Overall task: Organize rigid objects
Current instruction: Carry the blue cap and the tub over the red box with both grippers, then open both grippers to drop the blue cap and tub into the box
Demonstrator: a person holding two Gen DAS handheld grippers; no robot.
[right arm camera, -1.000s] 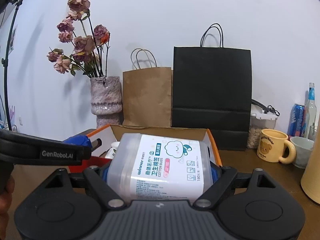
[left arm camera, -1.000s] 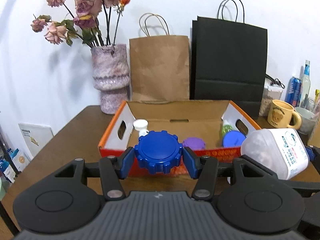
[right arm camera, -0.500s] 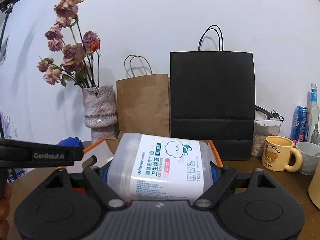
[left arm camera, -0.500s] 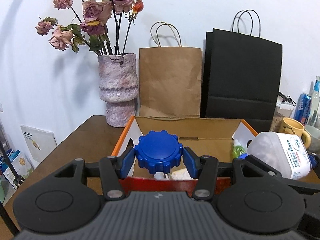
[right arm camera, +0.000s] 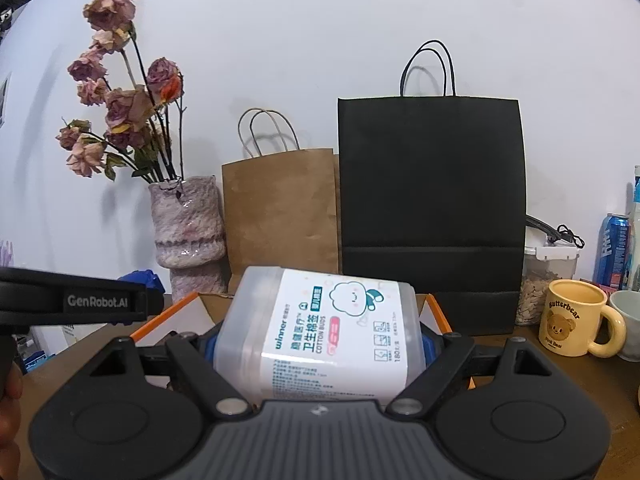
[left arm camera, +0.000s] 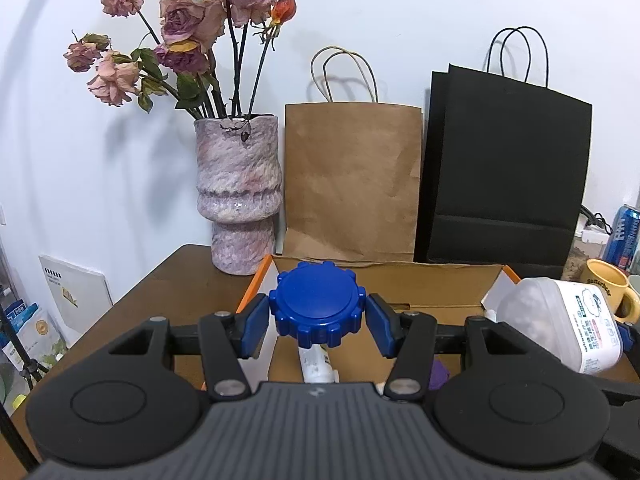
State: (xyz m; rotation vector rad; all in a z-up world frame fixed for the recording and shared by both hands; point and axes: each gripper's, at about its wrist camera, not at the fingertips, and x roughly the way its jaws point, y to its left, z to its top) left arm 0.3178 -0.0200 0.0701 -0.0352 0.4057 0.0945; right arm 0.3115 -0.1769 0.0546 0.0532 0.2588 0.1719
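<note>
While both hands hover over the open cardboard box (left arm camera: 440,276), each pair of tongs carries sth. Left tongs (left arm camera: 317,320) pinch a blue ridged cap (left arm camera: 316,304) between the blue pads (left arm camera: 253,330), pads touching both sides; it sits on a white bottle (left arm camera: 316,364) hanging below, above the box's left end. Right tongs (right arm camera: 318,344) clamp a clear plastic tub of cotton buds (right arm camera: 320,332), white label w/ cloud cartoon facing up, tub lying on its side & tilted slightly, over the box's right end; in the left view the same tub (left arm camera: 560,328) shows at far right. Box has orange edges, stands on the brown desk (left arm camera: 160,292). Sth purple (left arm camera: 438,374) lies inside, mostly hidden. Behind the box: mottled pink vase (left arm camera: 238,196) w/ dried roses (left arm camera: 188,48), brown paper bag (left arm camera: 352,184), black paper bag (left arm camera: 504,176), all against the white wall. To the right: yellow bear mug (right arm camera: 576,324), blue can (right arm camera: 610,250), lidded container (right arm camera: 548,280) of seeds or grain.
</note>
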